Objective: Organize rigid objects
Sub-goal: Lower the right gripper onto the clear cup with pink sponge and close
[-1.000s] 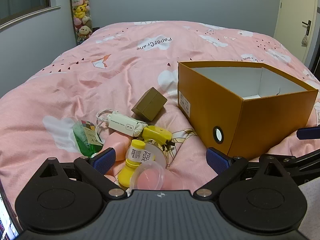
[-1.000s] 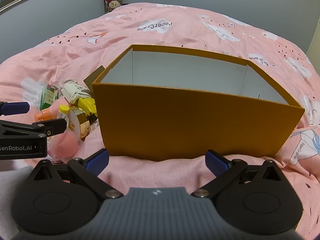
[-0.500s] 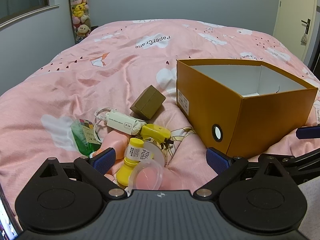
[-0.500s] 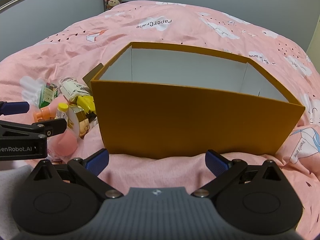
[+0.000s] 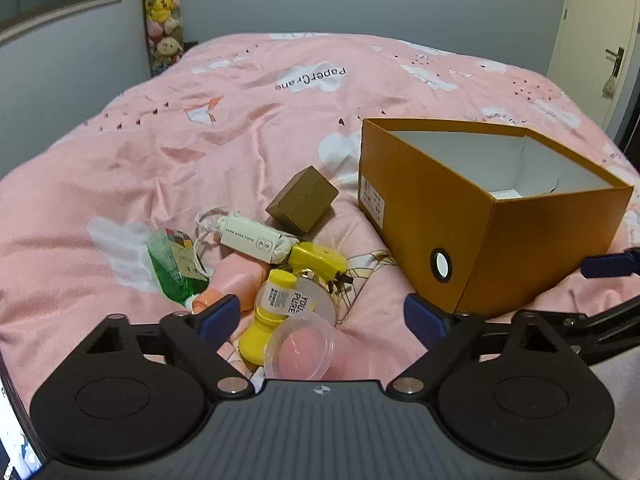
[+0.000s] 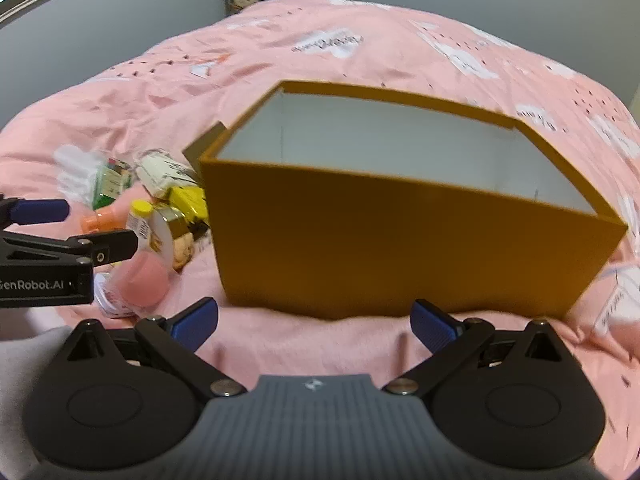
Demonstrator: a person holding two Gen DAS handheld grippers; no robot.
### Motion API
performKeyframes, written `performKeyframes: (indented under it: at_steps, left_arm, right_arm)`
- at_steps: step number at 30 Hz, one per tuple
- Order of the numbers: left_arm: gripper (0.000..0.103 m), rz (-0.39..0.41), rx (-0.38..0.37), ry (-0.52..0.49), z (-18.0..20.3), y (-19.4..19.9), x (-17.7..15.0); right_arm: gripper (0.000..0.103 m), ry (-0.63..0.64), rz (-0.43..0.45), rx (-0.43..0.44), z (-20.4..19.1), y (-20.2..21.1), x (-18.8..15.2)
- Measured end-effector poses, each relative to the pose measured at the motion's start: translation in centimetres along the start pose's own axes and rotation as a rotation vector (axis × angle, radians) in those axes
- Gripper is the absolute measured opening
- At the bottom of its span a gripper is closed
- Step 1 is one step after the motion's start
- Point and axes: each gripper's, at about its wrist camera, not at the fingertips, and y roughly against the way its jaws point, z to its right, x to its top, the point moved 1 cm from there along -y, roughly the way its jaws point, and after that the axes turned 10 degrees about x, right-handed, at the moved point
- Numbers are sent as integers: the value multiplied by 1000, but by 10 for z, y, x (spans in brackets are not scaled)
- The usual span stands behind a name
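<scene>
Left gripper [image 5: 322,316]: jaws spread wide, holding nothing; the left blue pad [image 5: 220,314] sits just in front of the pile, whether it touches I cannot tell.
Right gripper [image 6: 314,318]: jaws wide apart and empty, low over the bed facing the long side of the box; the view is motion-blurred.
Writing on the left gripper: seen at 9 o'clock in the right wrist view, its side reads "enRobot.AI", the start cut off.
Clear round tub [image 5: 299,347]: nearest of the pile, at 6 o'clock between the left jaws, pink inside.
Yellow-capped bottle [image 5: 276,308]: just behind the tub, its label reading "YOU PURE" beside a printed code.
Pink bottle [image 5: 236,276]: at 9 o'clock of the yellow one, orange cap toward the camera.
Green pouch [image 5: 172,264]: at 10 o'clock, with a colourful label too small to read.
Yellow gadget [image 5: 318,260]: behind the labelled bottle.
White power bank [image 5: 256,242]: with a corded pouch, small print unreadable.
Brown small box [image 5: 303,199]: at 12 o'clock, farthest of the pile, tilted.
Orange cardboard box [image 5: 520,240]: at 2 o'clock, open, white inside, a white sticker on its end and a round hole in its near face.
Bed cover [image 5: 240,128]: pink, printed "PaperCrane" on a far cloud, upside down.
Plush toys [image 5: 162,12]: stacked in the far left corner.
</scene>
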Motion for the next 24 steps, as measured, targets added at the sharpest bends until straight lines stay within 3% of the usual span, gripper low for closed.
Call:
performKeyframes:
  at_steps: [4,10,12,17,19,20,24]
  left_arm:
    - [93,-41,-41,52,-22,0,1]
    - [74,-78,-75,55,-42,1,-2]
    - [62,-95,-86,46,-46,0,-3]
    - [50,-140,-110,44,-55,-5,-6]
    - [48,-164,-107,23,-55,-10,-8]
    - [48,-173,-105,17,-54,-12,-9]
    - [48,-192,-81,22,-59,-20,-9]
  right_arm:
    - [94,64,4,72,-7,5,8]
    - [60,175,-47,217,-29,0,22]
    - [48,196,-74,279,-37,-4,28]
    - [44,336,-128,383,-68,-17,33]
    - [49,408,-159,421,-83,-25,33]
    - [56,439,-172,424,-89,-31,33]
    - [57,543,-226,413,-109,-54,34]
